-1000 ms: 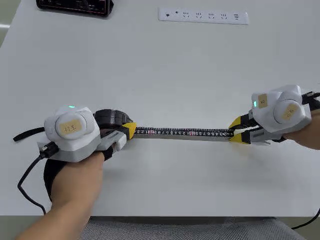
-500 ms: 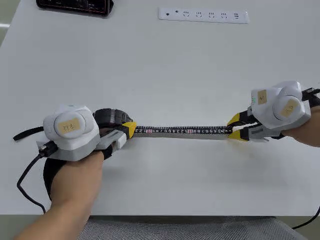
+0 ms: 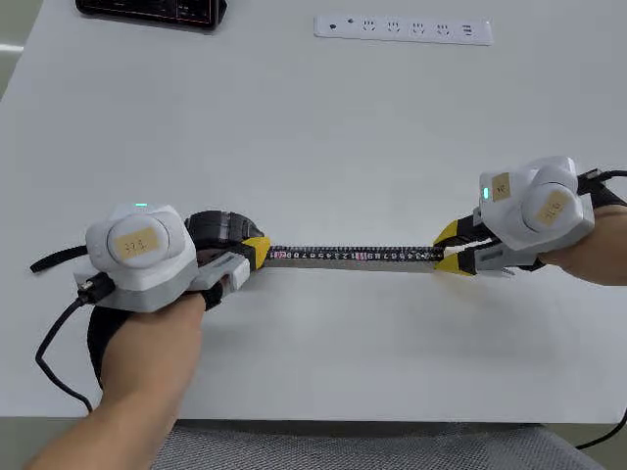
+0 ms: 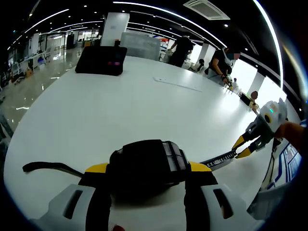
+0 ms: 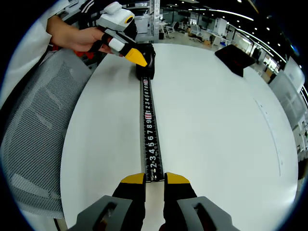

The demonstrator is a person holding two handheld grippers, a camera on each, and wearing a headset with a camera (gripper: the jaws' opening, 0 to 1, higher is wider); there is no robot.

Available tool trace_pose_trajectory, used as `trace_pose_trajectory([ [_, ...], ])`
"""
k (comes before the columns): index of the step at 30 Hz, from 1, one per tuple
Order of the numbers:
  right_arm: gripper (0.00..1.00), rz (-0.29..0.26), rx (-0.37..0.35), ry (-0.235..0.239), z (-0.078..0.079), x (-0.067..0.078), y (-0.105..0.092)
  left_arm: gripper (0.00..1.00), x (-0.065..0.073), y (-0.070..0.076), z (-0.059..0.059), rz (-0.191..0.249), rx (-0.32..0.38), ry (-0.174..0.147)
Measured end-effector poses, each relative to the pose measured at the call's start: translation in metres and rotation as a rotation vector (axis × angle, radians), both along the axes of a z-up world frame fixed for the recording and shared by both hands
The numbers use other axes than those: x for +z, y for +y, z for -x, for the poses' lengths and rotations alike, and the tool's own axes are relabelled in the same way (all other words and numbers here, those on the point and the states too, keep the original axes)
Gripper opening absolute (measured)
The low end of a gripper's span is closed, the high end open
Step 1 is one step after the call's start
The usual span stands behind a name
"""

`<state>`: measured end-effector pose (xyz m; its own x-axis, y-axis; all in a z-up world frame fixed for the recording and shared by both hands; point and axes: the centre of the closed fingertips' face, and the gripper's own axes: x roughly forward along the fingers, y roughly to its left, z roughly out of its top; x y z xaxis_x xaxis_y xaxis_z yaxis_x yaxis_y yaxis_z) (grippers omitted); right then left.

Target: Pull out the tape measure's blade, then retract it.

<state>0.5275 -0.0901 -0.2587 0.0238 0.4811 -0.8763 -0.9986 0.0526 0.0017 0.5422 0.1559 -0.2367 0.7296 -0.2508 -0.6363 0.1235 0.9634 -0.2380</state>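
Right now the left gripper (image 3: 251, 257) sits at the near-left of the white table (image 3: 323, 127), its yellow-tipped jaws clenched on the black, rounded tape measure case (image 3: 220, 230). In the left gripper view the case fills the gap between the two jaws and rests on the tabletop. A black strap (image 4: 48, 167) trails off beside it across the white surface. From the mouth of the case a narrow dark blade with white numerals (image 3: 353, 257) runs straight across to the right gripper (image 3: 449, 251), which is held well apart from the left one. The right gripper's own view looks down the length of the blade towards the case. The blade's free end sits squarely between the two yellow tips, which are closed in on it from either side, so that claw is grasping the blade's end. The blade lies low along the table and is level from end to end; whether it touches the surface along its length I cannot tell. At the far edge of the table lie a long white power strip (image 3: 402, 28) and, off to the left, a flat black device (image 3: 152, 10), both well clear of the work. A grey mesh chair (image 5: 33, 144) stands against the near edge of the table.
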Motion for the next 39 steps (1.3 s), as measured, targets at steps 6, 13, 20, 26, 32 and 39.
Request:
trace_pose_trajectory([
  [6,0.1,-0.008,0.003,0.003,-0.001,0.0,0.007,0.57,0.0,0.0,0.0,0.009,0.001,0.0],
  [13,0.1,-0.015,-0.001,0.006,-0.002,-0.001,0.013,0.57,-0.001,0.001,0.0,0.017,0.002,0.001],
  [20,0.1,-0.019,-0.002,0.012,-0.002,-0.002,0.016,0.57,-0.003,0.001,-0.001,0.027,0.003,0.003],
  [26,0.1,-0.021,-0.001,0.012,-0.003,-0.003,0.018,0.57,-0.004,0.001,-0.001,0.031,0.003,0.003],
  [32,0.1,-0.03,-0.006,0.017,-0.003,-0.003,0.021,0.57,-0.004,0.001,-0.001,0.037,0.005,0.005],
  [39,0.1,-0.032,-0.001,0.018,-0.002,-0.004,0.026,0.57,-0.004,0.002,0.0,0.044,0.003,0.004],
])
